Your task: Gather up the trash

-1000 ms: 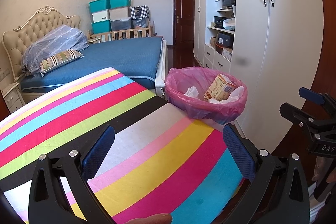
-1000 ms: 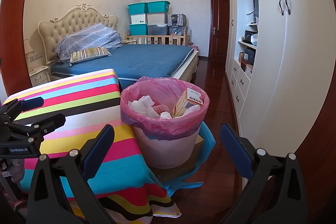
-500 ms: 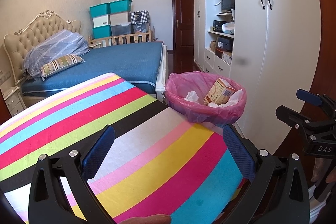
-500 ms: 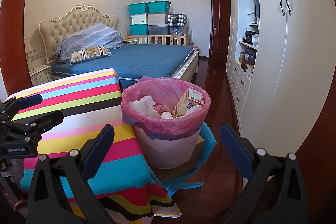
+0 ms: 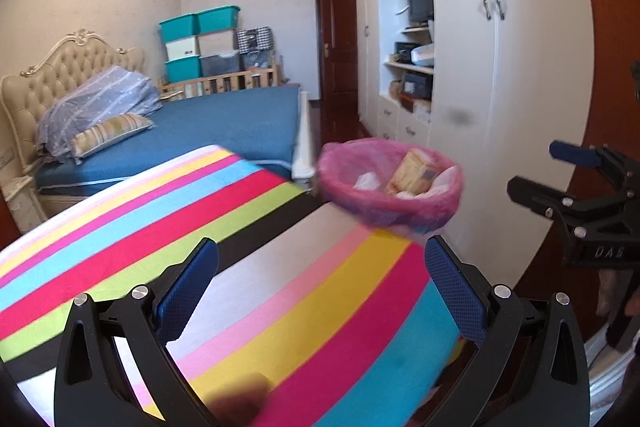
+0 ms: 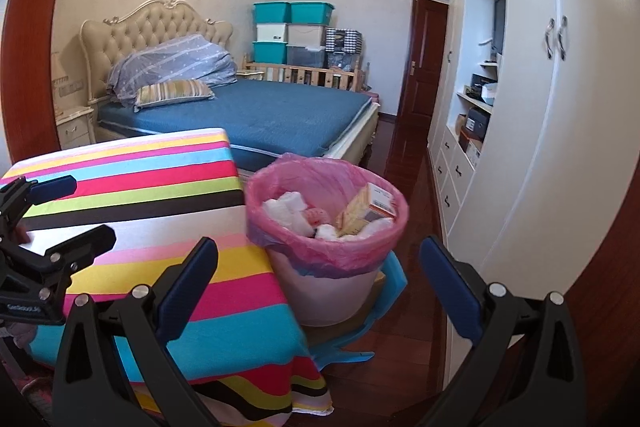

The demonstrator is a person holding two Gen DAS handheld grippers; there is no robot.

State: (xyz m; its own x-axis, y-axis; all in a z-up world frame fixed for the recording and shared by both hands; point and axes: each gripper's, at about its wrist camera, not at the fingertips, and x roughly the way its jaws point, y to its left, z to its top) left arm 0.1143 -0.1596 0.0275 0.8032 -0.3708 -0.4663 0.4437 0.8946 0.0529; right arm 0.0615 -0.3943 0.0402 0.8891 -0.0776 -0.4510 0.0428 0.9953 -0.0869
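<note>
Currently the table (image 6: 132, 187) with its striped cloth shows no trash on top; the bin (image 6: 326, 227) stands just beside its corner, holding a carton (image 6: 366, 209) and tissues (image 6: 288, 213). Left gripper (image 5: 320, 291) and right gripper (image 6: 318, 279) are both spread and hold nothing. Collection appears complete; the next move would be locating any remaining trash, or lifting the liner.

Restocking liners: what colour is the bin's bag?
Pink, on the bin; its bag shows best in the right wrist view.
</note>
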